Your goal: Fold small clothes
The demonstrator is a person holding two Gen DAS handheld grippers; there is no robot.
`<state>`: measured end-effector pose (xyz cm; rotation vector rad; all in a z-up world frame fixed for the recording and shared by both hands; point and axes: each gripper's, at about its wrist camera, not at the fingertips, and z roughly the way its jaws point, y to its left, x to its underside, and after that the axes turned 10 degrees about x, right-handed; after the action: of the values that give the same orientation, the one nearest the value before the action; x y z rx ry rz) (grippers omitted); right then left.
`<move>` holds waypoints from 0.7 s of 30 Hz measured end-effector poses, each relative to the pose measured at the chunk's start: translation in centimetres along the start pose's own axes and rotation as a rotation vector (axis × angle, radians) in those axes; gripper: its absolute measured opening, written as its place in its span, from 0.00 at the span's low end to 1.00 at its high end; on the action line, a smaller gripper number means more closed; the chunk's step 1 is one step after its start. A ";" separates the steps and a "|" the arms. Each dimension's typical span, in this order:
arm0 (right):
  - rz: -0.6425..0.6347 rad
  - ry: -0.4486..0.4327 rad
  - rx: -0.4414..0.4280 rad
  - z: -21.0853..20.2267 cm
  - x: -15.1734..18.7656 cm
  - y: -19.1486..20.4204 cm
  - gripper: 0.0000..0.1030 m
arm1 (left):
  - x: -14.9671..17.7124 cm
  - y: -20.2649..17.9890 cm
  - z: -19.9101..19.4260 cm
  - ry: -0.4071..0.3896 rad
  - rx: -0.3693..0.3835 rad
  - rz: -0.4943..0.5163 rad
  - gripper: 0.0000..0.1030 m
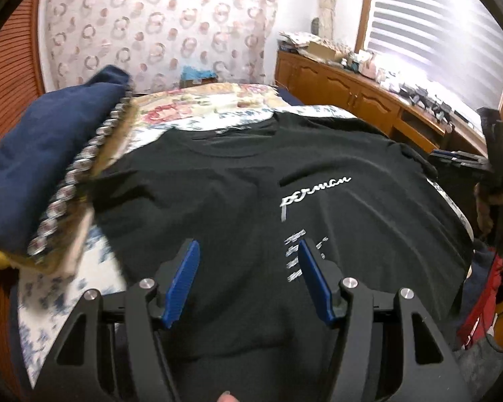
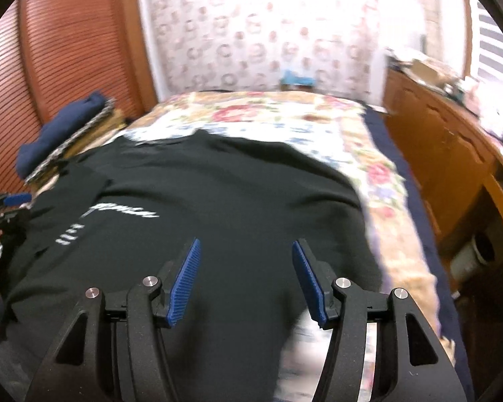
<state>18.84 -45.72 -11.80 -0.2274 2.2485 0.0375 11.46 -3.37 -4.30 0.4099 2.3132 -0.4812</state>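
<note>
Lying spread flat on the floral bedcover, front up with its white script lettering showing, the black T-shirt fills the near half of the bed. Left gripper and right gripper both hover above the shirt with jaws released, blue pads apart and nothing between them. Folded navy cloth sits on a stack at the shirt's left; a wooden dresser stands right of the bed.
</note>
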 end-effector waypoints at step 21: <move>0.176 0.116 -0.023 3.9 3.1 -8.8 0.54 | -1.1 -8.2 9.0 0.163 0.069 0.177 0.60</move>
<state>21.45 -54.48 -16.15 -0.0442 2.3790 0.1480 14.13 -14.82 -7.70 0.7040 2.3924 -0.4555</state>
